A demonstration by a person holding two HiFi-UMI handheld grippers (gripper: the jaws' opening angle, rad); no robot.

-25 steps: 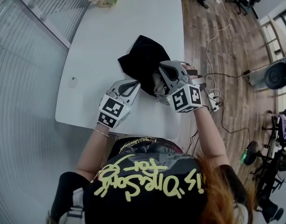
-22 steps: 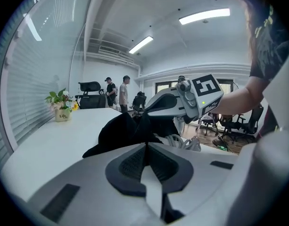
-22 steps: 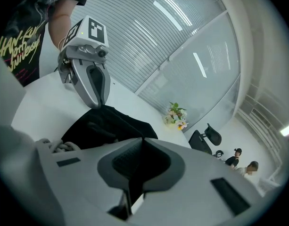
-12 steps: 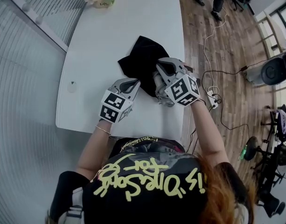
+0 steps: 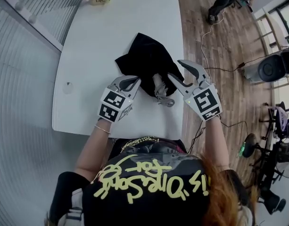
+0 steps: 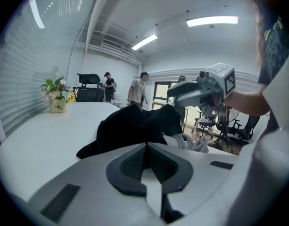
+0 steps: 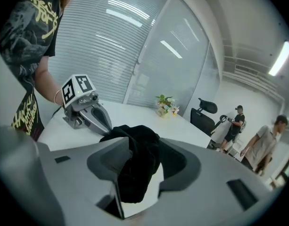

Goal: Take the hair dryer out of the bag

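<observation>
Left gripper [image 5: 134,80] was clenched, its tips against the near-left edge of the black bag [image 5: 146,60]; no fabric showed between its pads; right gripper [image 5: 175,68] was released, jaws having just been opening, bag fabric between them unpressed; hair dryer [image 5: 159,87] lay partly out of the bag's mouth on the white table [image 5: 116,22], between both grippers.

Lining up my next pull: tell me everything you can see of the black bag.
The bag is soft black cloth, crumpled in a slumped heap on the white table, close to its right edge. A grey looped cord spills from its near side. The left tool, closed, appears to pinch its near-left edge.
</observation>
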